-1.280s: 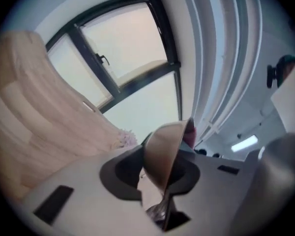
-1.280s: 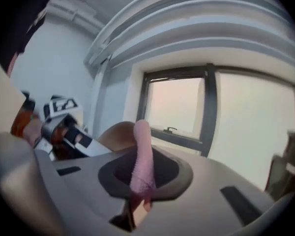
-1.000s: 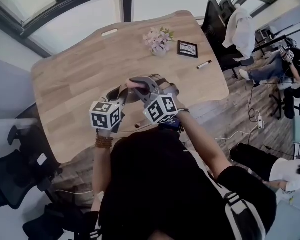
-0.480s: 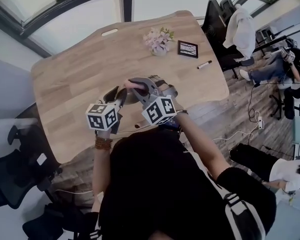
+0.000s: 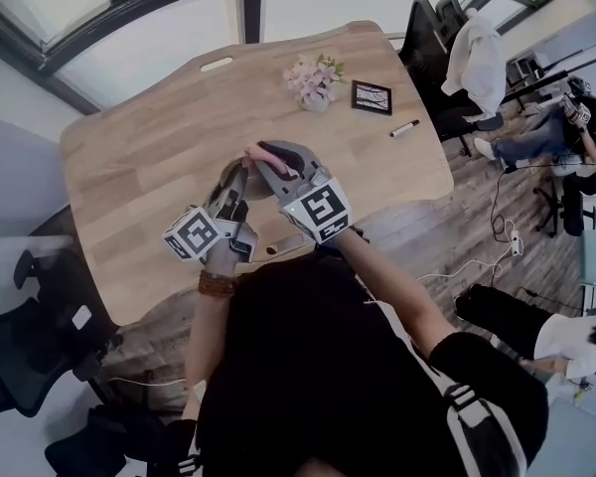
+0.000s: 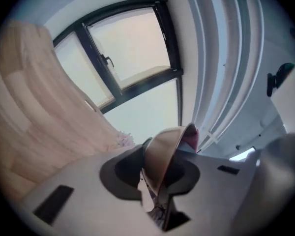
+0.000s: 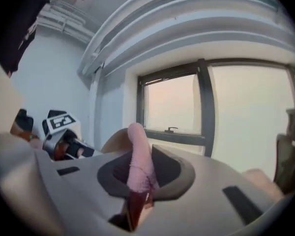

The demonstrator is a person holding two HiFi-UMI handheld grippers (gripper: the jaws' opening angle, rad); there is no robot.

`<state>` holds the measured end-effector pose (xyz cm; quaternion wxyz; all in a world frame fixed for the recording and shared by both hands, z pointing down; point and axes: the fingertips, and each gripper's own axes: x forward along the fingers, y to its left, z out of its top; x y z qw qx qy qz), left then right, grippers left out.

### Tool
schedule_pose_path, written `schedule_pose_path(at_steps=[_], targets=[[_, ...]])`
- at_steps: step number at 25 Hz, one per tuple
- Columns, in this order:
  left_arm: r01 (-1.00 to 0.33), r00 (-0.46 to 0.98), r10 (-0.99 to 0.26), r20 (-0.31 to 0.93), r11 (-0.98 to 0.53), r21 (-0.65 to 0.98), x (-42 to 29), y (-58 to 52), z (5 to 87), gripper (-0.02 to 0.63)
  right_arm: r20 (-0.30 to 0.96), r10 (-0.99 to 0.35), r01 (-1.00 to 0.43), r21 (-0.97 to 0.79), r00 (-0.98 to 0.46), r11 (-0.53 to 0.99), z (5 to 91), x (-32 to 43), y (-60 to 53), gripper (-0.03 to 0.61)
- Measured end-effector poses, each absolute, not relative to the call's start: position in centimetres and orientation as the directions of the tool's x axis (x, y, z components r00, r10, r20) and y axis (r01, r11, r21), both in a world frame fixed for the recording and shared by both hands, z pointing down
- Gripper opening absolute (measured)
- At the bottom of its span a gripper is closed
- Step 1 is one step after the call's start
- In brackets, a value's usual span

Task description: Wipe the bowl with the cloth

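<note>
**Bowl & cloth held up over wood surface**

Far L: black chair [image 5: 25, 351] beside the light wood surface [image 5: 129, 167]. L gripper [image 5: 236, 179], jaws just been closing, pinches bowl [image 6: 163, 149] by its rim, clear of surface. R gripper [image 5: 268, 157], jaws just been opening, pink cloth [image 7: 139, 161] nipped btwn them at bowl's top edge. Behind: flowers [image 5: 316, 78], framed pic [image 5: 372, 97], marker [image 5: 405, 128]. Windows [image 5: 129, 28] beyond. Far R: chairs w/ white garment [image 5: 475, 58], plank floor [image 5: 497, 207].
</note>
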<state>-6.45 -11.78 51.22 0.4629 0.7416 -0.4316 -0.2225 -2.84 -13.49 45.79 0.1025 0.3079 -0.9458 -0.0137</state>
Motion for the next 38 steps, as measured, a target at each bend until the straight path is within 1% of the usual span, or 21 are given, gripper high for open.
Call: schedule_pose_path(at_steps=[2,4,5,6,7,8,10,13,15,16,17,19,20,22,24,25,27,31,34,36,38], targets=[[-0.527,0.555,-0.816,0.16,-0.197,0.826,-6.4,-11.5,52.6,0.074,0.267,-0.579,-0.497,0.318,-0.77,0.807,47.1,-3.1,-13.1,0.026],[-0.72,0.567,-0.756,0.327,-0.262,0.643,-6.3,-11.2,54.0,0.082,0.356,-0.56,-0.318,0.549,-0.748,0.773,48.5,-3.4,-12.2,0.02],[-0.805,0.54,-0.736,0.409,-0.309,0.507,-6.3,-11.1,54.5,0.1,0.389,-0.549,-0.234,0.616,-0.739,0.752,49.0,-3.8,-11.7,0.018],[-0.859,0.5,-0.728,0.468,-0.348,0.375,-6.2,-11.0,54.7,0.09,0.41,-0.545,-0.173,0.662,-0.732,0.729,49.3,-4.1,-11.3,0.017],[-0.884,0.467,-0.734,0.494,-0.367,0.29,-6.2,-11.1,54.6,0.064,0.413,-0.547,-0.149,0.684,-0.728,0.714,49.3,-4.4,-11.1,0.017],[-0.888,0.458,-0.748,0.48,-0.361,0.284,-6.3,-11.2,54.1,0.064,0.4,-0.551,-0.172,0.674,-0.732,0.718,48.9,-4.5,-11.2,0.017],[-0.829,0.501,-0.783,0.368,-0.314,0.463,-6.9,-11.6,52.5,0.052,0.34,-0.554,-0.303,0.569,-0.76,0.765,47.6,-4.2,-11.9,0.018],[-0.611,0.535,-0.83,0.16,-0.248,0.752,-7.4,-12.0,50.8,0.054,0.234,-0.57,-0.47,0.371,-0.788,0.801,45.5,-3.9,-12.7,0.028],[-0.442,0.504,-0.862,0.052,-0.205,0.873,-7.6,-12.0,50.8,0.057,0.19,-0.565,-0.529,0.211,-0.803,0.822,44.9,-3.9,-13.0,0.04],[-0.401,0.491,-0.871,0.037,-0.188,0.897,-7.6,-11.9,51.1,0.061,0.192,-0.563,-0.538,0.172,-0.803,0.825,45.0,-4.0,-13.1,0.044],[-0.407,0.497,-0.866,0.052,-0.179,0.895,-7.5,-11.9,51.7,0.07,0.218,-0.564,-0.531,0.197,-0.796,0.825,45.6,-3.9,-13.2,0.044],[-0.545,0.558,-0.813,0.168,-0.207,0.812,-7.0,-11.6,53.2,0.072,0.31,-0.567,-0.443,0.387,-0.763,0.808,47.4,-3.5,-12.8,0.025],[-0.643,0.583,-0.772,0.254,-0.246,0.725,-6.6,-11.4,53.9,0.073,0.357,-0.56,-0.37,0.477,-0.747,0.797,48.3,-3.4,-12.5,0.021],[-0.797,0.57,-0.704,0.423,-0.35,0.492,-5.9,-11.0,55.2,0.114,0.425,-0.537,-0.225,0.592,-0.729,0.774,49.6,-3.5,-11.5,0.02],[-0.852,0.524,-0.68,0.514,-0.411,0.325,-5.3,-10.8,55.7,0.055,0.441,-0.538,-0.161,0.647,-0.718,0.745,50.2,-3.8,-10.8,0.02],[-0.854,0.52,-0.687,0.507,-0.406,0.326,-5.1,-10.9,55.4,0.055,0.428,-0.546,-0.193,0.632,-0.72,0.751,50.1,-3.6,-11.0,0.02],[-0.808,0.551,-0.727,0.41,-0.343,0.478,-5.3,-11.5,54.0,0.043,0.372,-0.561,-0.335,0.519,-0.739,0.786,49.1,-2.8,-11.8,0.02],[-0.579,0.533,-0.83,0.166,-0.215,0.786,-6.1,-12.4,51.8,0.051,0.24,-0.621,-0.532,0.346,-0.746,0.773,46.5,-2.0,-13.0,0.029],[-0.425,0.472,-0.879,0.065,-0.163,0.89,-6.6,-12.6,51.3,0.063,0.198,-0.633,-0.587,0.246,-0.748,0.771,45.6,-2.0,-13.4,0.034],[-0.484,0.498,-0.861,0.104,-0.176,0.857,-6.4,-12.5,51.9,0.068,0.249,-0.623,-0.546,0.316,-0.741,0.776,46.2,-2.0,-13.4,0.034],[-0.631,0.562,-0.8,0.208,-0.253,0.733,-5.7,-12.0,52.8,0.064,0.327,-0.588,-0.421,0.457,-0.739,0.783,47.2,-2.0,-12.9,0.021]])
